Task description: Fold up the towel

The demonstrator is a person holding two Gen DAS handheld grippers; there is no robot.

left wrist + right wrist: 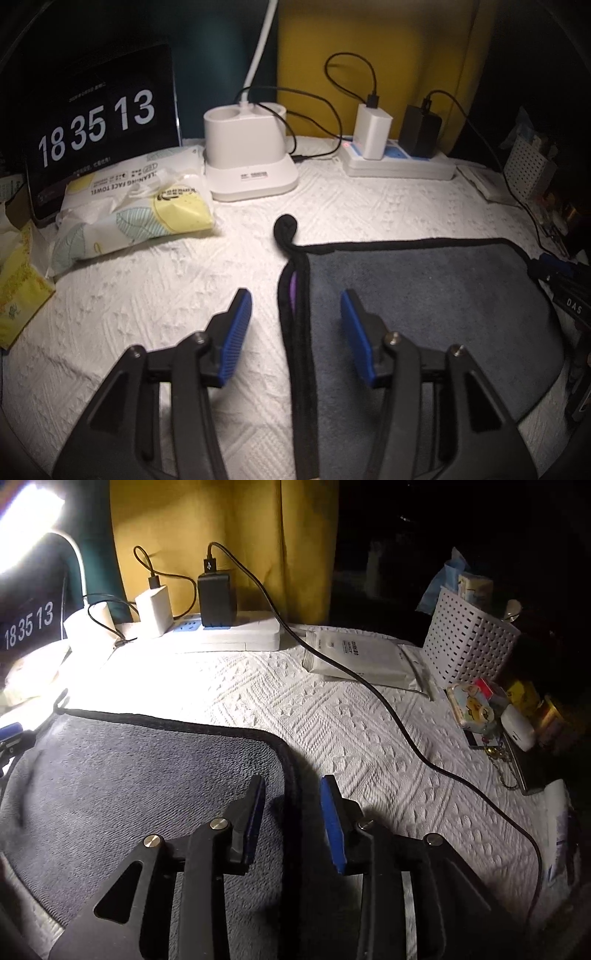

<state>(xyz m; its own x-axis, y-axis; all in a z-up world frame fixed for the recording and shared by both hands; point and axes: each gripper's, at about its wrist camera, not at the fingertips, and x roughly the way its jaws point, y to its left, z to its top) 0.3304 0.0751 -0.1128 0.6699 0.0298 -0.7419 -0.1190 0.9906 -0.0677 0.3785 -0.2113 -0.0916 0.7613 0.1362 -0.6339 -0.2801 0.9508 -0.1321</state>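
A grey towel (424,295) with black trim lies flat on the white textured table cover (155,295). A black hanging loop (286,225) sticks out at its far left corner. My left gripper (295,314) is open, its blue pads straddling the towel's left edge. In the right wrist view the towel (140,775) fills the lower left. My right gripper (293,801) is open, its jaws straddling the towel's right trimmed edge (291,775). Nothing is held.
A face-towel pack (136,206), a clock screen (99,122), a white lamp base (247,155) and a power strip (399,162) with chargers stand at the back. A black cable (406,734), a white pack (362,657), a perforated basket (469,642) and small items lie at right.
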